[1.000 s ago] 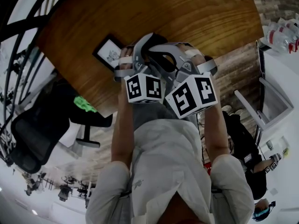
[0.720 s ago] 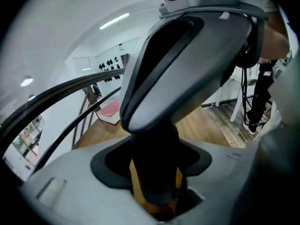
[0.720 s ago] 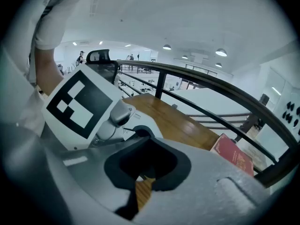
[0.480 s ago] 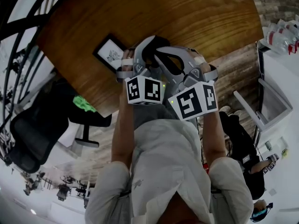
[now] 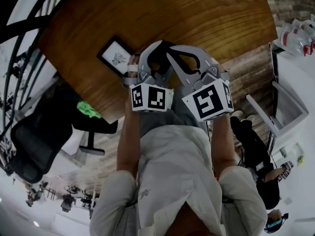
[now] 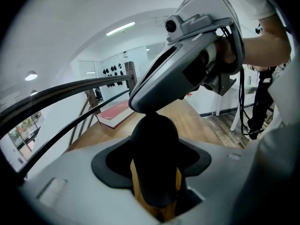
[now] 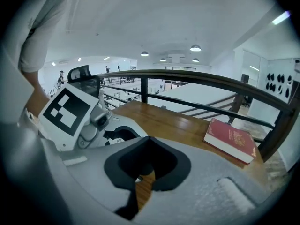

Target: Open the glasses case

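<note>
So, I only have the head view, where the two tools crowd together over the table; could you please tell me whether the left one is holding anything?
Observer: Yes. In the left gripper view the left tool is closed on the black glasses case, which stands up between its jaws.
Operator: Thank you. And the other one?
Observer: The right gripper view shows the right tool with its jaws together.
Operator: Where is it relative to the case?
Observer: In the left gripper view, its tip sits right at the case's top end. I cannot tell whether it pinches anything there.
</note>
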